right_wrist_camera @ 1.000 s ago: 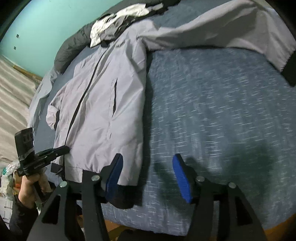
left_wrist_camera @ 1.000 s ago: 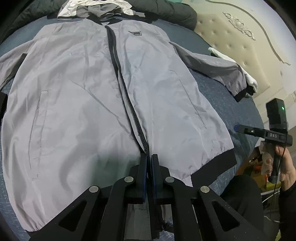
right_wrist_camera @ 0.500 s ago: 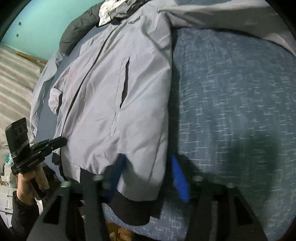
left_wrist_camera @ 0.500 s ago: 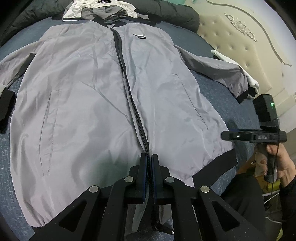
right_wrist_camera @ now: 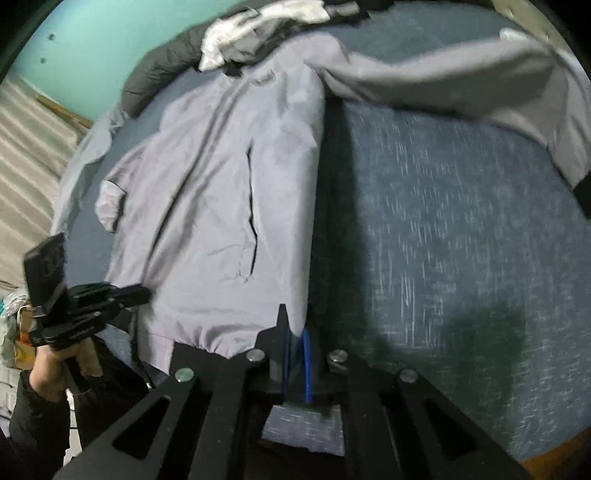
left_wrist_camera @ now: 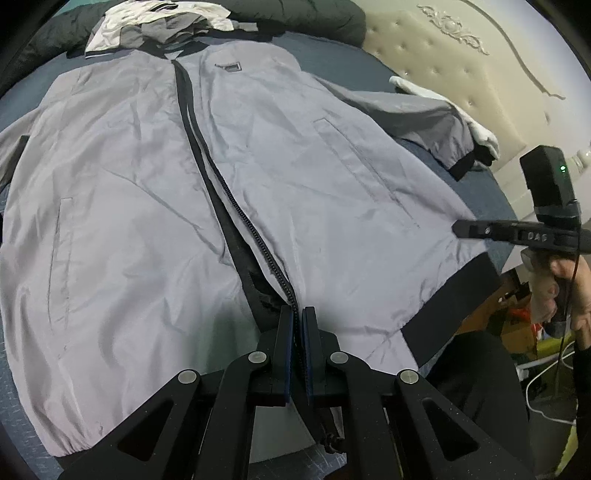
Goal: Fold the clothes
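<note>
Here the bed (left_wrist_camera: 373, 70), covered in a blue-grey speckled sheet, carries a grey zip-front jacket (left_wrist_camera: 122, 206) spread flat on its back, collar at the far end and hem nearest the cameras. One sleeve (left_wrist_camera: 413, 110) stretches out over the sheet toward the cream tufted headboard (left_wrist_camera: 476, 74), its black cuff (left_wrist_camera: 463, 166) near a white cloth (left_wrist_camera: 480, 133). A dark padded garment (left_wrist_camera: 306, 18) and a white-and-grey piece (left_wrist_camera: 159, 22) lie bunched past the collar.

The left claw (left_wrist_camera: 299, 314) sits at the bottom of the black zipper (left_wrist_camera: 236, 210), at the middle of the hem, with its blue pads together and the zipper edge pinched between them. The right claw (right_wrist_camera: 295, 339) is at the hem's outer corner, where the grey side seam meets the black waistband (left_wrist_camera: 458, 295); its jaws have just been closing, and the fabric edge now sits clamped between the blue pads (right_wrist_camera: 306, 358). The bare sheet lies just beside that corner. The right-wrist view is blurred. Each wrist view shows the other claw held in a hand (right_wrist_camera: 55, 365) off the bed's edge.
</note>
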Tool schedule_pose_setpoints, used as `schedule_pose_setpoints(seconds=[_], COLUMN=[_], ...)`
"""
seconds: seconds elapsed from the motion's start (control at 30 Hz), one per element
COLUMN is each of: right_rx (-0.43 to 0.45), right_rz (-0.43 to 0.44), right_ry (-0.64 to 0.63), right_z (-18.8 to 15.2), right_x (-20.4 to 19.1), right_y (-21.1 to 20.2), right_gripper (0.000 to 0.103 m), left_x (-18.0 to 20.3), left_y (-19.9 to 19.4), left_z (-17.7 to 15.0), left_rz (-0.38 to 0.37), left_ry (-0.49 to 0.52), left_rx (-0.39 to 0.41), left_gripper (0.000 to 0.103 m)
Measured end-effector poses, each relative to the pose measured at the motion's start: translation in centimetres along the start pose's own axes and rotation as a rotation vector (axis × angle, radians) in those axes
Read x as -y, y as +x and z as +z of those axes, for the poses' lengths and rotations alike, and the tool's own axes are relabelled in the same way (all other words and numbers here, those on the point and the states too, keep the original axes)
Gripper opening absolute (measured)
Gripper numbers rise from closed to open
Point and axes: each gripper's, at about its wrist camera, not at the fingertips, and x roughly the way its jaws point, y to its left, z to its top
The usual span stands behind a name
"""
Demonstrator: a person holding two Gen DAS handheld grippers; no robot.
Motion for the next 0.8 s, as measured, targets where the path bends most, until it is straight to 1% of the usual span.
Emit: schedule_pose_setpoints(seconds=[0.17, 0.2, 0.27, 0.3, 0.33, 0.4, 0.5, 0.57, 0.63, 0.67, 0.77, 0.8], right_rx=[-0.044, -0.044, -0.042, -0.032, -0.022, 0.004, 0.028, 0.034, 0.034, 0.034, 0.033, 0.035], right_rz=[-0.030, -0.038, -0.051, -0.061, -0.071, -0.083, -0.069, -0.060, -0.054, -0.054, -0.051, -0.051], right_ry=[-0.002, 0.000, -0.004, -0.010, -0.014, -0.016, -0.014, -0.024, -0.026, -0.022, -0.011, -0.010], right_z=[-0.4, -0.4, -0.4, -0.3, -0.2, 0.2, 0.5, 0.5, 0.6, 0.7, 0.7, 0.7], right_x=[0.8, 0.9, 1.0, 1.0, 1.0, 1.3, 1.5, 1.3, 1.2, 1.4, 1.7, 1.6], right_y=[3.0, 3.0, 2.7, 2.3, 1.9, 0.7, -0.4, -0.7, -0.6, -0.6, -0.7, -0.8], right_gripper=[0.006, 0.010, 0.013, 0.017, 0.020, 0.021, 0.022, 0.023, 0.025, 0.025, 0.026, 0.026], left_x=[-1.3, -1.2, -1.0, -1.0, -1.2, -1.5, -1.9, -2.7, -4.0, -4.7, -7.3, -8.4], left_y=[1.5, 1.7, 2.1, 2.2, 2.3, 2.3, 1.0, -0.8, -2.8, -3.8, -6.4, -7.0], left_z=[0.0, 0.0, -0.1, -0.1, -0.1, -0.2, -0.3, -0.4, -0.5, -0.6, -1.2, -1.5], left_rz=[-0.006, -0.004, 0.003, 0.003, -0.001, -0.010, -0.033, -0.026, -0.005, 0.013, 0.095, 0.122], left_ry=[-0.054, -0.051, -0.046, -0.048, -0.055, -0.072, -0.099, -0.118, -0.142, -0.151, -0.169, -0.184], left_rx=[-0.032, -0.039, -0.050, -0.052, -0.052, -0.048, -0.015, 0.016, 0.040, 0.046, 0.060, 0.057], left_gripper=[0.005, 0.005, 0.005, 0.005, 0.005, 0.006, 0.013, 0.024, 0.030, 0.034, 0.042, 0.043])
